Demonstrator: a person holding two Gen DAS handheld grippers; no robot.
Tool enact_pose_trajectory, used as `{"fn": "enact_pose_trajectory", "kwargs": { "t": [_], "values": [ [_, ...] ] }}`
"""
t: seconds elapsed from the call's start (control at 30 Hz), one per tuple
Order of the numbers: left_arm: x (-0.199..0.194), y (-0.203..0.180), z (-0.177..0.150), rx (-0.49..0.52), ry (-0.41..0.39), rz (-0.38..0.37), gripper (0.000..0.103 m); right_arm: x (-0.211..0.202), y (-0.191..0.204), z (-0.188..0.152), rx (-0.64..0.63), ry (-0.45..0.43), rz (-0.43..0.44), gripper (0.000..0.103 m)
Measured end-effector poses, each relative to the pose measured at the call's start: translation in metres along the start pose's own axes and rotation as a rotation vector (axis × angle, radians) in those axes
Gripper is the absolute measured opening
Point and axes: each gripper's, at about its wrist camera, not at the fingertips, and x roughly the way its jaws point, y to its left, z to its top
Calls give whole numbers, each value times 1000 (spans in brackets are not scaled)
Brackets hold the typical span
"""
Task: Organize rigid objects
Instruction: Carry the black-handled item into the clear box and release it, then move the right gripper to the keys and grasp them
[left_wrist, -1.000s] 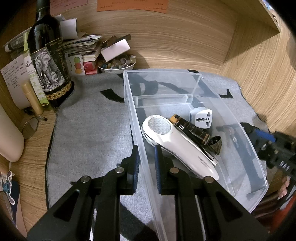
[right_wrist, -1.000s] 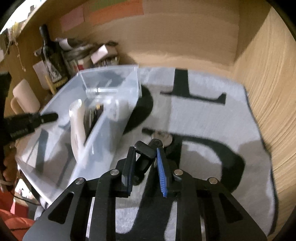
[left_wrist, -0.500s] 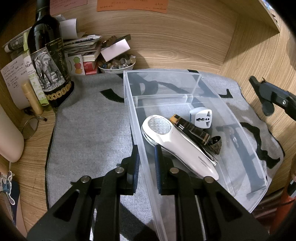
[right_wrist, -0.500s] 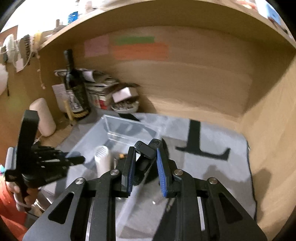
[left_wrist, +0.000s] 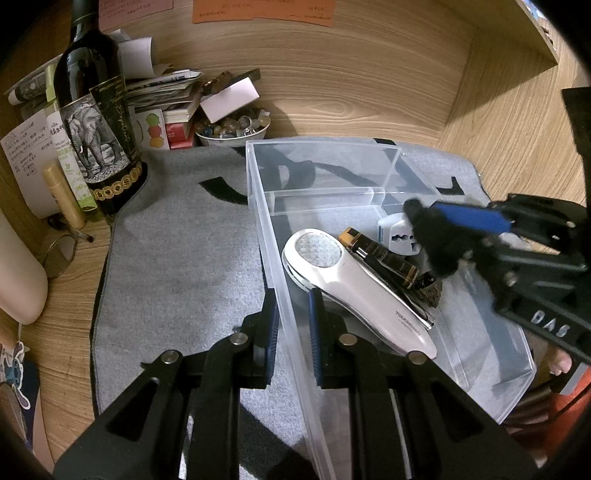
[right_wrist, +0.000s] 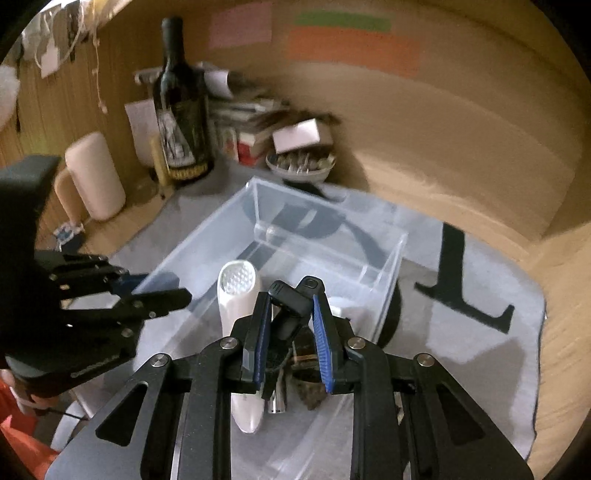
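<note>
Bin (left_wrist: 369, 166) wall, left view: left gripper (left_wrist: 291, 314) pinches it, narrow gap, likely steadying bin on mat (left_wrist: 184, 251).
Black object (right_wrist: 290, 306), right view: clamped in right gripper (right_wrist: 290, 332) above bin's massager (right_wrist: 236, 291), seemingly for dropping in.

Right claw (right_wrist: 290, 325) grips a black car key (right_wrist: 290, 308) above the clear bin (right_wrist: 388, 273).
</note>
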Motion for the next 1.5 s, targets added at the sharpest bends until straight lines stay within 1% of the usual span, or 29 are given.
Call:
{"fn": "enact_pose_trajectory", "kwargs": {
  "t": [0.13, 0.37, 0.4, 0.43, 0.47, 0.53, 0.6, 0.77, 0.87, 1.0, 1.13, 1.23, 1.5],
  "values": [
    [0, 0, 0, 0, -1, 0, 14, 5, 4, -2, -18, 25, 6, 21],
    [0, 0, 0, 0, -1, 0, 14, 2, 6, -3, -19, 19, -6, 22],
    [0, 0, 0, 1, -1, 0, 14, 1, 6, -3, -17, 16, -7, 23],
    [0, 0, 0, 1, 0, 1, 14, -1, 5, -3, -13, 7, -9, 27],
    [0, 0, 0, 1, -1, 0, 14, -4, 5, -3, -9, -3, -14, 33],
    [0, 0, 0, 1, -1, 0, 14, -9, 4, -2, -5, -25, -23, 39],
    [0, 0, 0, 2, -1, 0, 14, -18, 2, -2, 0, -50, -34, 41],
    [0, 0, 0, 1, -1, -1, 14, -41, -6, 0, 32, -125, -91, 54],
    [0, 0, 0, 2, -1, 0, 14, -56, -16, -1, 48, -160, -147, 55],
    [0, 0, 0, 2, -1, -1, 14, -68, -33, -5, 84, -175, -195, 55],
    [0, 0, 0, 2, -1, 0, 14, -68, -52, -16, 131, -153, -237, 55],
    [0, 0, 0, 2, -1, -1, 14, -59, -64, -28, 166, -107, -254, 55],
    [0, 0, 0, 3, 0, 0, 14, -13, -80, -61, 224, 44, -226, 55]
  ]
}}
